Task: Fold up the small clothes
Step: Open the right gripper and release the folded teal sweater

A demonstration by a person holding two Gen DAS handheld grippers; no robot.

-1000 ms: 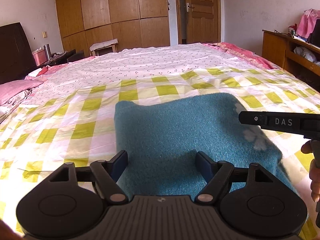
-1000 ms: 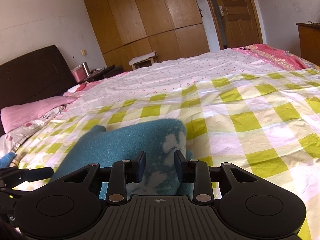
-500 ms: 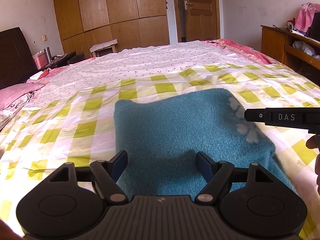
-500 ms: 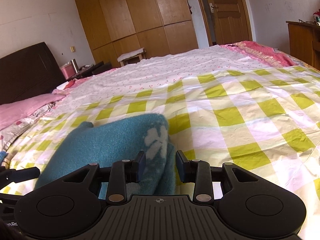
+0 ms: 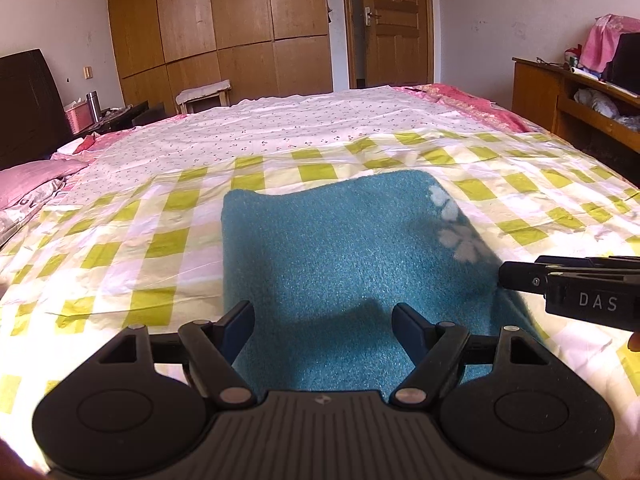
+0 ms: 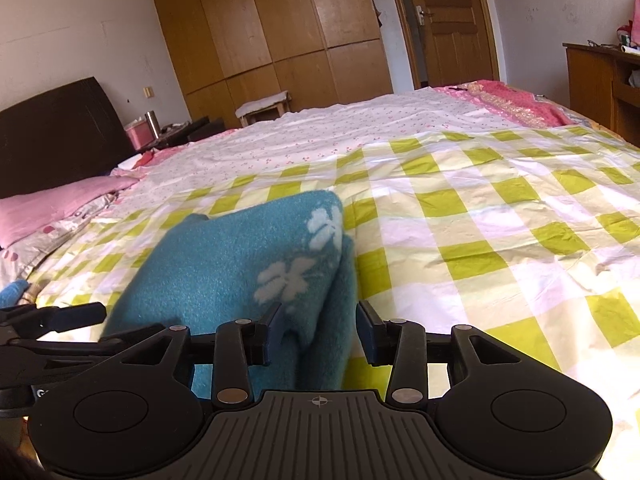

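Note:
A folded teal fleece garment (image 5: 340, 264) with white flower marks lies on the checked bedspread; it also shows in the right wrist view (image 6: 240, 272). My left gripper (image 5: 323, 330) is open, its fingers spread over the garment's near edge, holding nothing. My right gripper (image 6: 318, 334) is open, its fingers standing either side of the garment's right folded edge, apart from the cloth. The right gripper's side shows at the right of the left wrist view (image 5: 580, 288).
The bed has a yellow-checked sheet (image 5: 120, 248) and a floral quilt (image 5: 304, 128) behind. A pink pillow (image 6: 52, 208) and dark headboard (image 6: 52, 132) are at left, a wooden desk (image 5: 572, 96) at right, wardrobes (image 5: 240, 28) and a door beyond.
My right gripper has opened wider and let go of the garment's right edge, which has dropped flatter on the bed. My left gripper stays open in place.

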